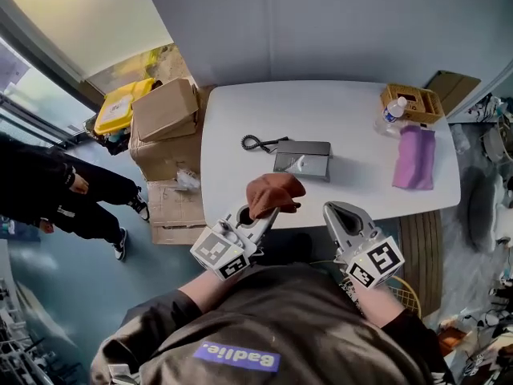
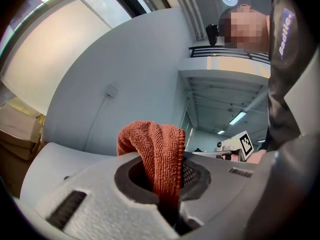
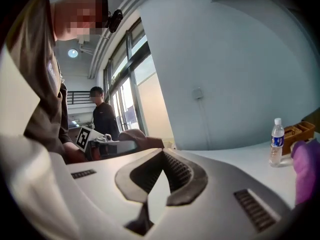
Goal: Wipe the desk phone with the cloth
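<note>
The grey desk phone [image 1: 302, 160] lies near the middle of the white table [image 1: 353, 191], its coiled black cord [image 1: 253, 143] trailing to its left. My left gripper [image 1: 263, 212] is held over the table's near edge, short of the phone, and is shut on a rust-orange cloth [image 1: 273, 194]. In the left gripper view the cloth [image 2: 152, 146] bulges up from between the closed jaws of that gripper [image 2: 165, 176]. My right gripper [image 1: 343, 212] hovers beside it to the right, shut with nothing in it [image 3: 161, 159]. The right gripper view also catches the cloth [image 3: 137, 136] at its left.
A purple cloth [image 1: 415, 158], a water bottle [image 1: 393, 111] and a small wooden box [image 1: 412, 101] sit at the table's right end. Cardboard boxes [image 1: 164, 111] and a yellow bin [image 1: 119, 107] stand left of the table. A person in black [image 1: 68, 199] stands on the floor at far left.
</note>
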### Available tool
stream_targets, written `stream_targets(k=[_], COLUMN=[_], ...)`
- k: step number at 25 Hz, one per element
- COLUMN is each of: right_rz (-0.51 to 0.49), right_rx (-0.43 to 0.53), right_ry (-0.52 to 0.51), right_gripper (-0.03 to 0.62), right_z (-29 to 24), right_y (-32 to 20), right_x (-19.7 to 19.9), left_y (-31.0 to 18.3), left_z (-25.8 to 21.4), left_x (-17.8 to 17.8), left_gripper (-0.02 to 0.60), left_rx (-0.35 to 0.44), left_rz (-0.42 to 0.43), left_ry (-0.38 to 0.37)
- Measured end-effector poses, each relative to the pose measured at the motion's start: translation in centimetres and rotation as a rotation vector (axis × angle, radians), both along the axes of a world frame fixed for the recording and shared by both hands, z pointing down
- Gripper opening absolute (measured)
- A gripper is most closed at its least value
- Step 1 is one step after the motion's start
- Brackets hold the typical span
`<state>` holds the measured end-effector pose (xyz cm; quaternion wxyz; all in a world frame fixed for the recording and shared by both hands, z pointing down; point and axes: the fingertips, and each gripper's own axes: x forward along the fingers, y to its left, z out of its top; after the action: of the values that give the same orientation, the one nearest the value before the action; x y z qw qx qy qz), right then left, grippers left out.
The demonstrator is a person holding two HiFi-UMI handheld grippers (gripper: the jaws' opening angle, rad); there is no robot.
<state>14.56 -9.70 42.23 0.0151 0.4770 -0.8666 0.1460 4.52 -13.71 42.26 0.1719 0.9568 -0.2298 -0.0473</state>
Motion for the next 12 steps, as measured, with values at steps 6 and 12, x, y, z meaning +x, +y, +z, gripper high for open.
stream_targets(k=[6, 12], right_rz=[-0.056, -0.076], right_rx=[-0.033, -0.095], right_ry=[-0.012, -0.008], right_gripper=[0.026, 0.026], right_z=[2.2, 5.0], right_y=[-2.2, -3.0], right_x=[6.0, 9.8], left_y=[-3.5, -7.1], left_z=[3.7, 10.7], left_x=[5.5, 9.8], left_gripper=[0.032, 0.032], left_rx=[-0.029, -0.117], left_rz=[-0.077, -0.125], left_ry=[-0.050, -0.119])
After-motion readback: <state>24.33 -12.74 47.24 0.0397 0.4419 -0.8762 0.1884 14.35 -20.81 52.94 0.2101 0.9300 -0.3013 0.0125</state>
